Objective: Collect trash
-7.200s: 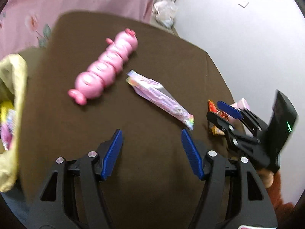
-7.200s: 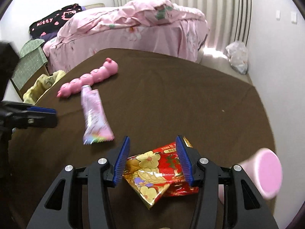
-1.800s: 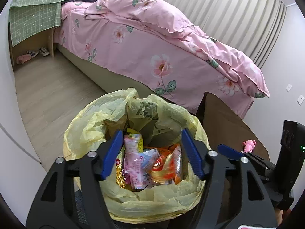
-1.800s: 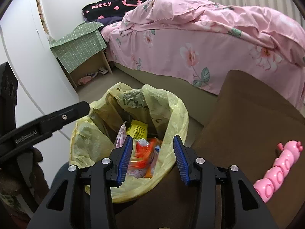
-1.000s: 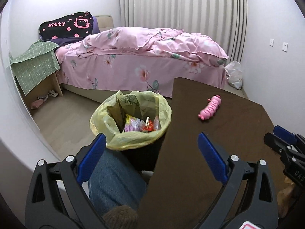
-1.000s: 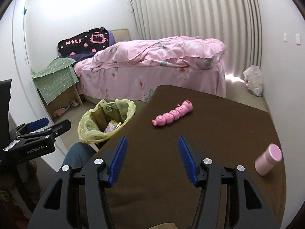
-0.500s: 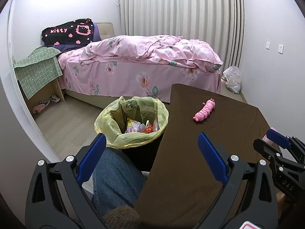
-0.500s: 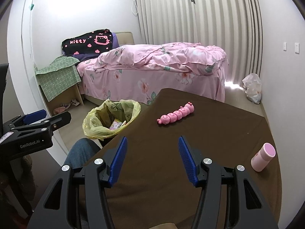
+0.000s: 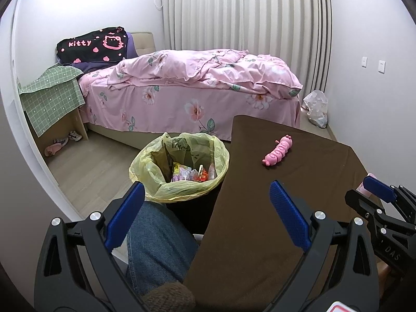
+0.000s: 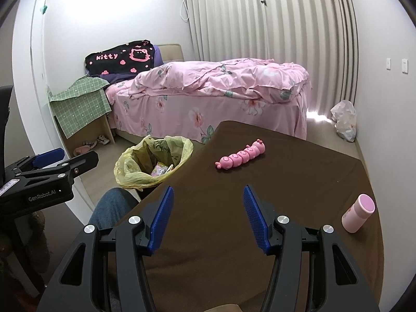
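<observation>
A bin lined with a yellow bag (image 9: 156, 166) (image 10: 130, 169) stands on the floor left of the brown table (image 9: 260, 221) (image 10: 299, 195). Colourful wrappers (image 9: 191, 174) (image 10: 161, 169) lie inside it. My left gripper (image 9: 205, 197) is open and empty, held high above the table's left edge and a person's knee. Its side shows at the left of the right wrist view as a black gripper (image 10: 49, 169). My right gripper (image 10: 208, 200) is open and empty over the table's near part, and its fingers (image 9: 377, 189) show at the right of the left wrist view.
A pink caterpillar toy (image 9: 278, 150) (image 10: 241, 154) lies on the table's far side. A pink bottle (image 10: 358, 213) stands near its right edge. A person's jeans-clad leg (image 9: 156, 244) is below the bin. A pink bed (image 9: 195, 93) and a white bag (image 10: 344, 119) lie beyond.
Both grippers have pulled far back and up from the bin, where they hovered over the wrappers. In the last second the views barely shift; the left one rose slightly.
</observation>
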Demonstrator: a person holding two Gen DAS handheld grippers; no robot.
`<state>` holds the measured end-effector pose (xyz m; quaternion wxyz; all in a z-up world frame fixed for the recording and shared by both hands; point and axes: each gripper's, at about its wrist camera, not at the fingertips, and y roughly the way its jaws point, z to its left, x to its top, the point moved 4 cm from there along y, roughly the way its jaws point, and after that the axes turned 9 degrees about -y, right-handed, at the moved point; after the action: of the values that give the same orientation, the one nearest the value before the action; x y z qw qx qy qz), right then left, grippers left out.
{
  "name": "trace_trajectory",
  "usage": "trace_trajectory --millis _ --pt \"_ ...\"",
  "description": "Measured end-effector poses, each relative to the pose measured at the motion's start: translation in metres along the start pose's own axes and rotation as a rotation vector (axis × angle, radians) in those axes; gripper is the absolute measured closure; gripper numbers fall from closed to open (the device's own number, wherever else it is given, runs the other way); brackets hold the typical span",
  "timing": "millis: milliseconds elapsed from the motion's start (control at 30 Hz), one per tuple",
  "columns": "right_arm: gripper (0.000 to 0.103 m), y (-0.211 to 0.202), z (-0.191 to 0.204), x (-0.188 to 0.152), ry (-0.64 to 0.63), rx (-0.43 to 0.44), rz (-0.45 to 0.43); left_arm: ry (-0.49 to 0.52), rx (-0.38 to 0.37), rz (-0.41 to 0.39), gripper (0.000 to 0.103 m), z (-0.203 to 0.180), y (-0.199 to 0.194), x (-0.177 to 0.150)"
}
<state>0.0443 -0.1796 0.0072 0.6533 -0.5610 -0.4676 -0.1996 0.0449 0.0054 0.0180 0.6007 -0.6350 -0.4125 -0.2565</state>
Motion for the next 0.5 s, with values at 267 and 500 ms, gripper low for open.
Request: trace_trajectory --millis 267,500 --pt "0.05 -0.0018 0.0005 0.0004 0.002 0.002 0.003 -0.001 0.001 0.0 0.011 -0.0007 -0.0001 -0.0003" --pt "0.05 -0.0026 0.001 0.0006 0.003 0.002 0.004 -0.002 0.001 0.0 0.011 -0.0016 -0.0012 -0.0009"
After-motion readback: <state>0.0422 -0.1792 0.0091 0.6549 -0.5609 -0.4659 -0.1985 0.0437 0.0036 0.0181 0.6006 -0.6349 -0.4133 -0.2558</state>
